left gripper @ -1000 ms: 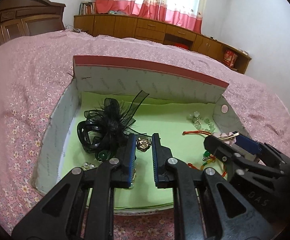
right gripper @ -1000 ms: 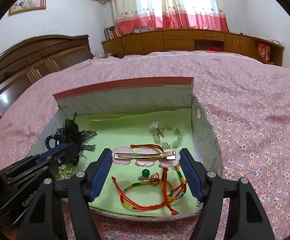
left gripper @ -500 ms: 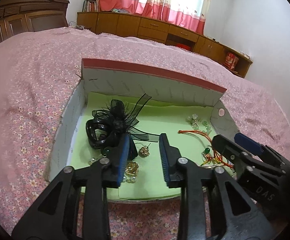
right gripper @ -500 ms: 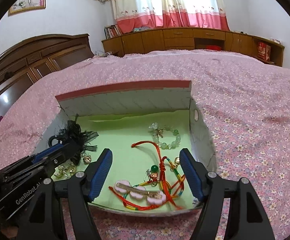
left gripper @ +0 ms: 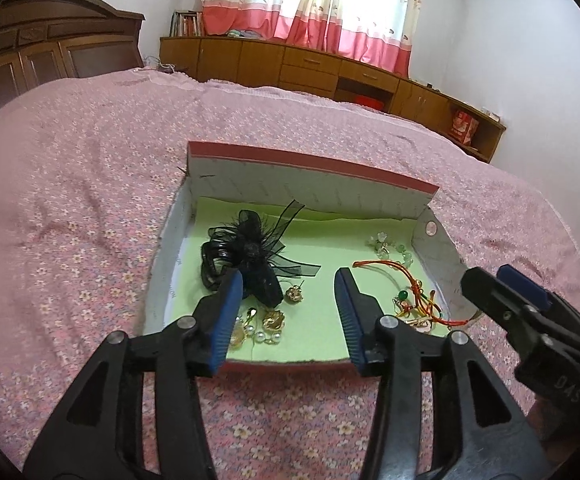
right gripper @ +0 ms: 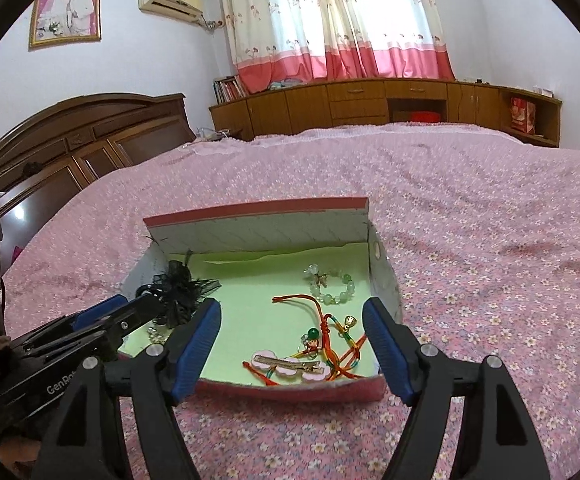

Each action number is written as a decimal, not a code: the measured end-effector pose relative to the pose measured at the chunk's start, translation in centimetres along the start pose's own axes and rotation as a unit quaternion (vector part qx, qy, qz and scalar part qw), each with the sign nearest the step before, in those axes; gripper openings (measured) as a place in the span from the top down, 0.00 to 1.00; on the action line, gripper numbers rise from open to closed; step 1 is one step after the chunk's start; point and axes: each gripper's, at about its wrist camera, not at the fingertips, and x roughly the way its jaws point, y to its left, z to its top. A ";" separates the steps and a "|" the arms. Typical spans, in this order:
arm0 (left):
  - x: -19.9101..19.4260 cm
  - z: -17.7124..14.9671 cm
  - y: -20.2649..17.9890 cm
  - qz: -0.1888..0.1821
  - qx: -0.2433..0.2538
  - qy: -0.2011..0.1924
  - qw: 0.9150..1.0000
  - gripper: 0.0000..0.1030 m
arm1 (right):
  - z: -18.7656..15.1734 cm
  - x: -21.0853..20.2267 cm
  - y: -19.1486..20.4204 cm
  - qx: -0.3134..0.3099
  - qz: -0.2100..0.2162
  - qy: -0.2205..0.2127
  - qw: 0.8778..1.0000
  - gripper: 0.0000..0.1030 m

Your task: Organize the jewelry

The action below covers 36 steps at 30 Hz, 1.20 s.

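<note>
An open cardboard box (left gripper: 309, 184) with a green lining lies on the bed. Inside it are a black bow hair piece (left gripper: 250, 248), a gold earring (left gripper: 294, 293), more gold and pearl pieces (left gripper: 268, 322), a red cord bracelet (right gripper: 321, 320), a green bead bracelet (right gripper: 331, 286) and a pink flower hair clip (right gripper: 288, 366). My left gripper (left gripper: 288, 274) hangs over the box's front left, jaws opening, nothing between them. My right gripper (right gripper: 291, 306) hovers above the front right, jaws wide and opening, empty, with the clip below it.
The box (right gripper: 258, 224) sits on a pink flowered bedspread (right gripper: 469, 240) that spreads all around it. A dark wooden headboard (right gripper: 90, 128) stands at the left. Low wooden cabinets (right gripper: 369, 100) run under the curtains along the far wall.
The left gripper let go of the gold earring, which now lies on the lining. The right gripper dropped the pink hair clip at the box's front. Both pulled back and up.
</note>
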 end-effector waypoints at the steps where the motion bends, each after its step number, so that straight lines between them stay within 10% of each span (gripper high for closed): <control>1: -0.1 -0.1 -0.1 0.003 0.002 -0.002 1.000 0.60 | -0.1 -0.4 0.1 -0.001 0.002 -0.003 1.000 0.26; 36: -3.8 -3.2 -0.8 0.014 0.021 -0.021 0.999 0.53 | -4.6 -5.1 0.7 -0.004 -0.027 -0.035 0.999 0.22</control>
